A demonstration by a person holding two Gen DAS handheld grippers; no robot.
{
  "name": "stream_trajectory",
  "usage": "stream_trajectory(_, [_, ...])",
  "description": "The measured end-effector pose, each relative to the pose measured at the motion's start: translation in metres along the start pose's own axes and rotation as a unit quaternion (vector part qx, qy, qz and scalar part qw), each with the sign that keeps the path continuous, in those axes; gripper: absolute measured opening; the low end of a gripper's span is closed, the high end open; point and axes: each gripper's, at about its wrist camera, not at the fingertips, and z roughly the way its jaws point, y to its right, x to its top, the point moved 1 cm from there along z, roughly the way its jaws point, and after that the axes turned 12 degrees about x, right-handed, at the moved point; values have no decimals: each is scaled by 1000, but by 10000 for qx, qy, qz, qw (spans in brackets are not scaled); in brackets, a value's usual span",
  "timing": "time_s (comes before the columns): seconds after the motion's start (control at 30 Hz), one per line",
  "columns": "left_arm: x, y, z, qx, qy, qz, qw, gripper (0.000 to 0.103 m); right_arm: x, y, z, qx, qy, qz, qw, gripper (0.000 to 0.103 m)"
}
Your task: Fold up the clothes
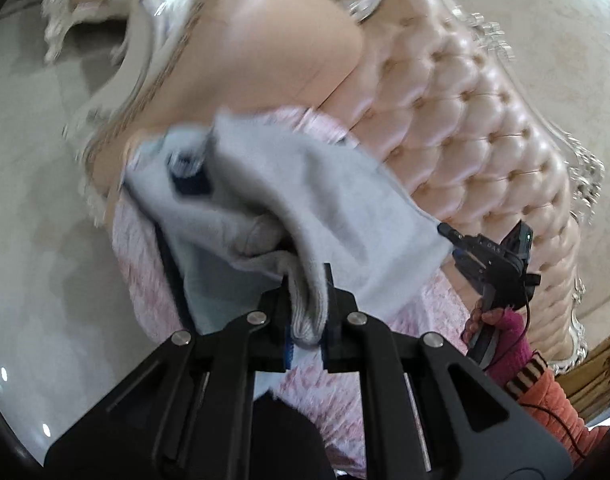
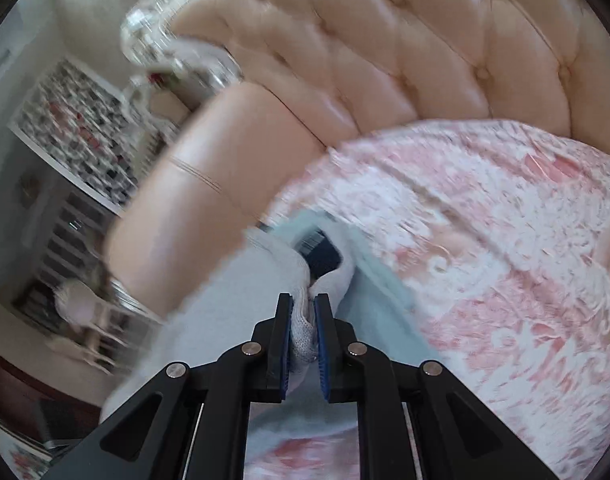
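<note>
The pale grey knitted garment hangs lifted above the pink-and-white patterned blanket that covers the seat of the tufted peach leather sofa. The left gripper is clamped on a bunched fold of the garment's edge, and the right gripper pinches another knitted edge between its blue pads, nearer the sofa's padded arm. In the left wrist view, a hand in a magenta fingerless glove holds the right tool beside the sofa's backrest.
</note>
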Motion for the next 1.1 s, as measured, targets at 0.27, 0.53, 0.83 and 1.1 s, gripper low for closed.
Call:
stream_trajectory(0.27, [-28, -20, -24, 1158, 308, -596, 9910, 55, -5, 20, 13, -247, -403, 331, 9983, 58])
stream_trajectory(0.53, [52, 72, -19, 760, 1102, 580, 9893, 78, 14, -59, 44, -40, -539, -1058, 9929, 69])
stream_trajectory(0.83, [70, 10, 56, 1148, 842, 1, 9898, 61, 28, -22, 116, -17, -886, -555, 9945, 37])
stream_trajectory(1.1, [59, 33, 22, 1626, 1171, 402, 9789, 69, 29, -21, 80, 278, -689, -556, 9957, 55])
